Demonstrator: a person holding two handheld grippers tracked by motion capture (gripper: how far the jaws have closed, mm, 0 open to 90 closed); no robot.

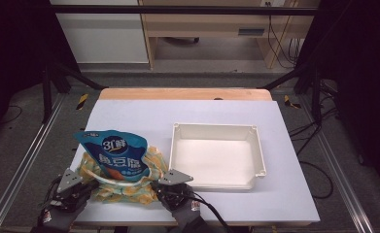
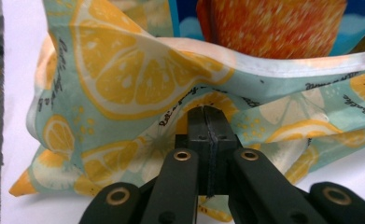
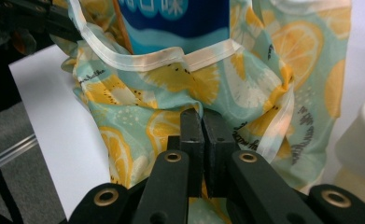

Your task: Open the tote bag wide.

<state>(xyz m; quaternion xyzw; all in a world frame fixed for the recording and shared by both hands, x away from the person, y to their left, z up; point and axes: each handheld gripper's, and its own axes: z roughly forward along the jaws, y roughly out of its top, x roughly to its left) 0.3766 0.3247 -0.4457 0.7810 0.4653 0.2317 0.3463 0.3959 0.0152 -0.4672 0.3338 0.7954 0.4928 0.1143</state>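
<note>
Hidden stuff: the pouch's [image 1: 115,156] lower half sat down inside the bag [image 1: 124,187], so only its blue top with the white print showed in the high view. Both hands were mostly cut off at the bottom edge there.
Blurry bit: in the left gripper view the orange picture on the pouch [image 2: 273,25] was smeared, couldn't read any detail.
Bag: lemon-print cloth, lying crumpled on the white table [image 1: 285,194] at the near left, mouth open with its white hem curling round the pouch.
Pouch direction: long axis ran roughly near-to-far, top end leaning away from the person and a bit left, sticking out past the bag's far edge.
Left gripper [image 1: 73,187]: jaws pressed together at the bag's near left edge. The gripper's own view had them closed tight against the fabric [image 2: 124,93], looked like cloth pinched between.
Right gripper [image 1: 174,187]: same deal on the bag's near right side, jaws together with fabric [image 3: 245,88] bunched around the tips.
Tray [image 1: 261,155]: white, rectangular, just right of the bag, not touching as far as I could tell.
</note>
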